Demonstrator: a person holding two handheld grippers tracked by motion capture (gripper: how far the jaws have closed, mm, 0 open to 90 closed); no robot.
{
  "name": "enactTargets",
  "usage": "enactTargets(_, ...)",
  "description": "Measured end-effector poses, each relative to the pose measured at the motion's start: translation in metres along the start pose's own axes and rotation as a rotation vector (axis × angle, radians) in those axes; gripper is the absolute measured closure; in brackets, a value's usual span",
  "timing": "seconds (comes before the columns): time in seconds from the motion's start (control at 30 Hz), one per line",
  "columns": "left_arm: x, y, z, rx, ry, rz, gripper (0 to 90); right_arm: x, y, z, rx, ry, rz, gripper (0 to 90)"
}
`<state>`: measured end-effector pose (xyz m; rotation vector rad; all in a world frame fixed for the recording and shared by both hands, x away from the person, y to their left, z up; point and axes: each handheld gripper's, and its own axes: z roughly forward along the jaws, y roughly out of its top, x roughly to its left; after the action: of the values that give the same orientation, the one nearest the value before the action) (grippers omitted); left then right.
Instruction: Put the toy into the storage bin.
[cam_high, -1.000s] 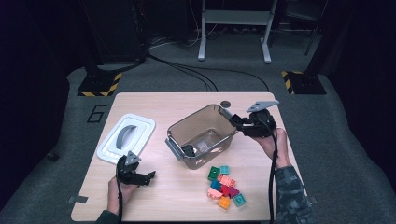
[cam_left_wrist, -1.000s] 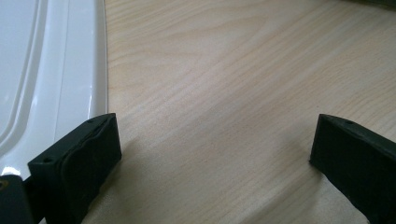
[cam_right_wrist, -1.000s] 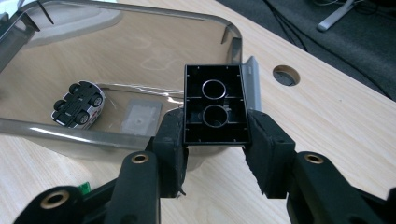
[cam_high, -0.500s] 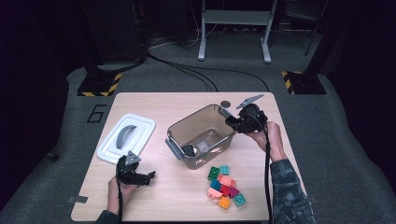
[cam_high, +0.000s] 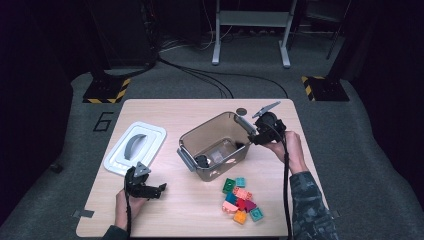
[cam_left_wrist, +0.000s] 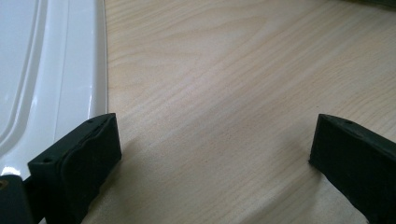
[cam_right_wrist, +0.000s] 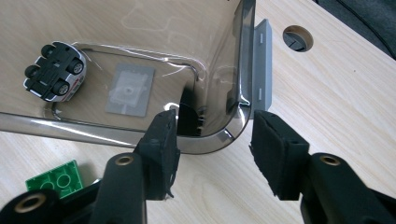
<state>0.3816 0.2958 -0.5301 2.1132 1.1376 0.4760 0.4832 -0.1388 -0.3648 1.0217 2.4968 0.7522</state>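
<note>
Jaws of my right gripper (cam_right_wrist: 212, 149) had just been opening astride the bin's (cam_high: 200, 137) right corner, pads off its wall, so I judged it released mid-table, while my left gripper (cam_left_wrist: 210, 154) sat wide over bare table

Table (cam_high: 200, 112): lid (cam_high: 135, 147), bin (cam_high: 215, 145), bricks (cam_high: 240, 200).

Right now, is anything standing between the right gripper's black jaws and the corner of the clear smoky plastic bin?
Nothing visible does. The right gripper has just been opening; its jaws straddle the corner of the clear smoky plastic bin, one inside and one outside, without pressing on it.
</note>
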Motion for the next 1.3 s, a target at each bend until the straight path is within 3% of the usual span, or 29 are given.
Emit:
enactTargets(0.1, 0.000, 0.000, 0.001, -0.008, 0.002, -0.002, 1.7, 0.000, -0.004, -0.003, -0.030, 0.000, 0.025, 38.1)
enactTargets(0.13, 0.000, 0.000, 0.000, 0.000, 0.000, 0.000, 1.7, 0.003, -0.008, -0.007, -0.055, -0.003, 0.057, 30.6)
enactTargets(0.2, 0.000, 0.000, 0.000, -0.001, 0.000, 0.000, 1.8, 0.002, -0.010, -0.009, -0.070, -0.002, 0.051, 28.9)
enactTargets(0.23, 0.000, 0.000, 0.000, -0.005, 0.001, -0.001, 1.7, 0.005, -0.015, -0.012, -0.101, -0.003, 0.076, 24.2)
enactTargets(0.53, 0.000, 0.000, 0.000, 0.000, 0.000, 0.000, 1.7, 0.020, -0.043, -0.018, -0.167, 0.008, 0.114, 17.5)
enactTargets(1.03, 0.000, 0.000, 0.000, 0.000, 0.000, 0.000, 1.8, 0.061, -0.107, 0.009, -0.125, 0.085, 0.133, 14.7)
enactTargets(1.3, 0.000, 0.000, 0.000, 0.000, 0.000, 0.000, 1.8, 0.075, -0.130, 0.015, -0.117, 0.116, 0.155, 14.2)
